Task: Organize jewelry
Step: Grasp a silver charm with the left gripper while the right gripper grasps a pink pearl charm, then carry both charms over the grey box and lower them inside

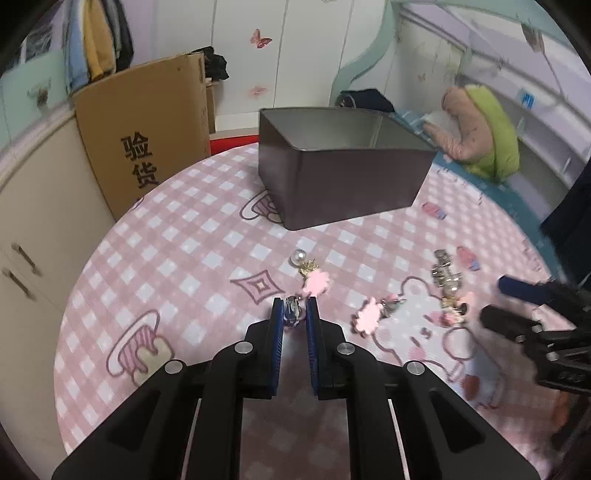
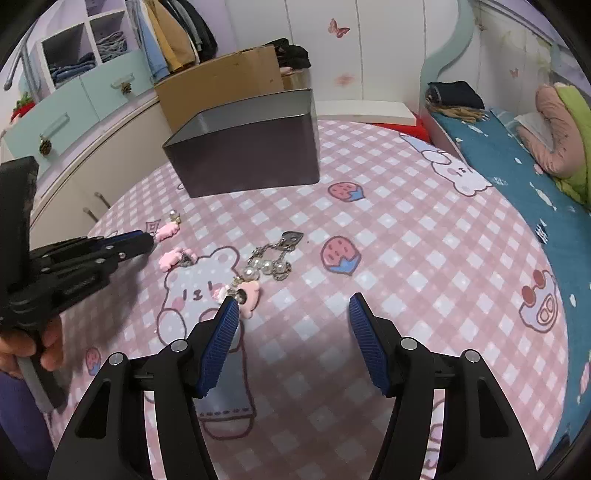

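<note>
Pink checked cloth covers the desk (image 1: pixel 192 236), with a dark open box (image 1: pixel 343 173) at twelve o'clock. Left claw (image 1: pixel 295 308) is clenched on a small silver clip earring (image 1: pixel 293 312); right claw (image 2: pixel 291 306) stands released beside the pearl chain (image 2: pixel 266 264). Best lift straight, slowly, keeping the pinch firm, then carry over the box.

A cardboard box (image 1: pixel 147 133) stands behind my counter (image 2: pixel 406 240). Clothes (image 2: pixel 177 33) hang beyond. A bed (image 2: pixel 517 166) lies alongside.
</note>
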{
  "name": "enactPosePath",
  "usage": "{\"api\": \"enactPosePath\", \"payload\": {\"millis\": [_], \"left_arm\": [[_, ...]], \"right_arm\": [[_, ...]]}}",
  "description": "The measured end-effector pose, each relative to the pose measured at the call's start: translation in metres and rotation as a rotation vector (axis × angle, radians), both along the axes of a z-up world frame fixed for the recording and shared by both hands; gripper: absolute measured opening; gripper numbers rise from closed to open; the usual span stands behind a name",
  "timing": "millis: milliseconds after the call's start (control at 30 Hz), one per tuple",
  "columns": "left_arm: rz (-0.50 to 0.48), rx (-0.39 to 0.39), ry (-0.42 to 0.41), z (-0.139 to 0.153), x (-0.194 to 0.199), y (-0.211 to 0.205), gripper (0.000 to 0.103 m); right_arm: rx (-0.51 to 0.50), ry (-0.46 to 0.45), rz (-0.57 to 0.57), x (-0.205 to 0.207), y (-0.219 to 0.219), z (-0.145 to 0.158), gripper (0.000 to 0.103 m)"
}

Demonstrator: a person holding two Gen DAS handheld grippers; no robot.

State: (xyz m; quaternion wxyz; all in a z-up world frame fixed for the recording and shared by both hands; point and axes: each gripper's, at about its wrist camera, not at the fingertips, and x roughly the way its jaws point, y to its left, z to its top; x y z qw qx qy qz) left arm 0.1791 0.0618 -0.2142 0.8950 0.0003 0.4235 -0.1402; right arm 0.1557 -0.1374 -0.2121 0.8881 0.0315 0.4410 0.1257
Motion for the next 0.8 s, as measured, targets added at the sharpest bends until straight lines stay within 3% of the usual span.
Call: {"api": "enactPosePath", "payload": {"millis": [167,533,700,800], "left_arm": [[0.0,-0.062,-0.011,0.012,-0.017,0.01,0.01],[0.002,-0.087,-0.03,0.021,-0.039,0.01,0.01],[0.002,-0.092,-0.028,0.022,-0.041,0.01,0.01],[0.003,-0.095,-0.025,0.022,-0.042,0.011,0.01]], "right_arm": [[-0.002,0.001,0.015,-0.003,0.008,-0.001,0.061],[-0.005,-0.003,0.034,0.003,0.024,-0.004,0.06],[-0.002,-0.003,0.05,0.009,0.033,-0.006,0.046],[-0.042,-0.012,0.064,0.009,0.04,-0.006,0.03]]}}
